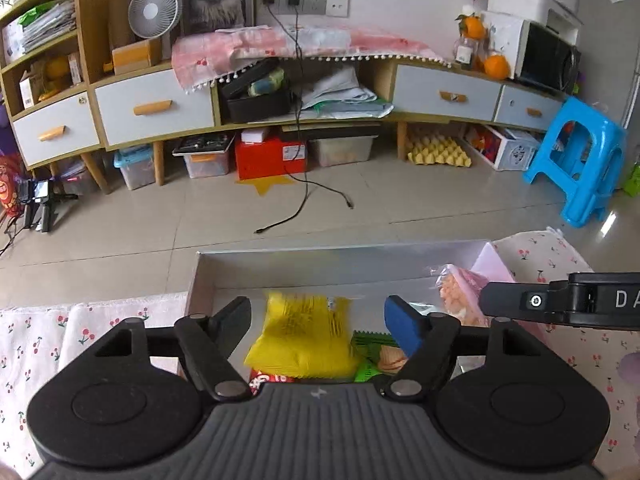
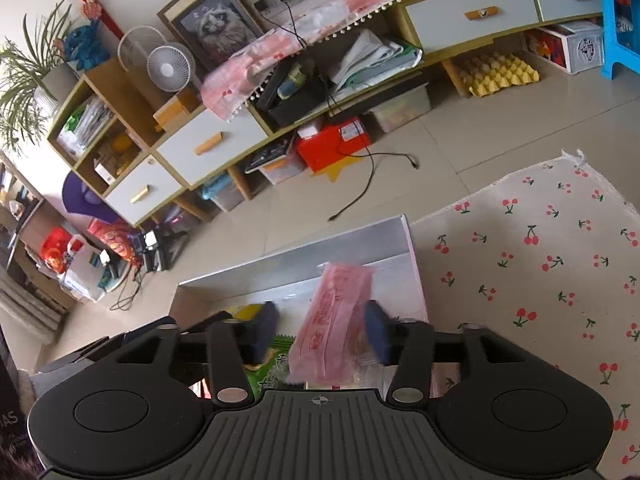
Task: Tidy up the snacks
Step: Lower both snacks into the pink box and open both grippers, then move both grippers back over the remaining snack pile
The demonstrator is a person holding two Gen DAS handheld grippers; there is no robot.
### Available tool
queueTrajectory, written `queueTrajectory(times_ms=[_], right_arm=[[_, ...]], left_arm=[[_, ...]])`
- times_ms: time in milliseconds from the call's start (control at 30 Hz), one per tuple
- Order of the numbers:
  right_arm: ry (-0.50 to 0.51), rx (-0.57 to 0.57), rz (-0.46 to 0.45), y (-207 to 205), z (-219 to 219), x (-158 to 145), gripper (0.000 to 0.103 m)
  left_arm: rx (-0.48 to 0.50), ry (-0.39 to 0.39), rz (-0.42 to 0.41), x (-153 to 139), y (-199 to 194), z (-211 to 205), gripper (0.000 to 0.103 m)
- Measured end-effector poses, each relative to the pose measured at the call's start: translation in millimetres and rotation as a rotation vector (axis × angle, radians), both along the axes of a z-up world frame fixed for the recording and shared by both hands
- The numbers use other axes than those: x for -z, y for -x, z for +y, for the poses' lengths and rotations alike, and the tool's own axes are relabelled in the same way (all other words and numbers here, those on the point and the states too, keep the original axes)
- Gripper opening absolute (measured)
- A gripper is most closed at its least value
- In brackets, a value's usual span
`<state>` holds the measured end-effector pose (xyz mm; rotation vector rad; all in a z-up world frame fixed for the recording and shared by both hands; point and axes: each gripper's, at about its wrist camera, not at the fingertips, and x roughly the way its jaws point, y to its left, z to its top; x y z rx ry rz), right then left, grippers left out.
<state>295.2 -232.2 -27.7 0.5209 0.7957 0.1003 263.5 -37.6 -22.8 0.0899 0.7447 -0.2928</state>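
Inside the grey box (image 1: 280,268), the yellow snack bag (image 1: 304,336) lies lengthwise toward the far wall, between the parted left tongs (image 1: 320,320). Right tongs (image 2: 320,330) stand apart around the tilted pink packet (image 2: 336,320); contact is unclear, its lower end hidden.

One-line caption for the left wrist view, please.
Open left tongs above a yellow snack bag in the grey box; right tongs alongside.
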Motion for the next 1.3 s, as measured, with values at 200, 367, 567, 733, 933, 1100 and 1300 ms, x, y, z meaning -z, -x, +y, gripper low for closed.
queueTrajectory(times_ms=[200,367,567,733,933,1100,1300], right_arm=[[0.048,-0.020,-0.006,8,5,-11,0.061],[0.062,-0.024,-0.005,22,6,-23,0.065],[0.073,-0.027,-0.007,45,4,-38,0.069],[0.085,-0.026,0.010,70,3,-46,0.074],[0.099,-0.040,0.030,102,4,-53,0.077],[0.103,-0.060,0.052,126,8,-56,0.080],[0.089,-0.093,0.083,150,15,-54,0.082]], left_arm=[[0.006,-0.016,0.010,-6,8,0,0.079],[0.007,-0.017,0.020,-14,18,3,0.083],[-0.014,-0.010,0.027,-25,38,11,0.089],[-0.015,-0.023,0.047,-29,65,16,0.092],[0.002,-0.027,0.076,-30,100,22,0.096],[0.018,-0.050,0.094,-31,123,30,0.098],[0.023,-0.056,0.120,-27,145,41,0.100]])
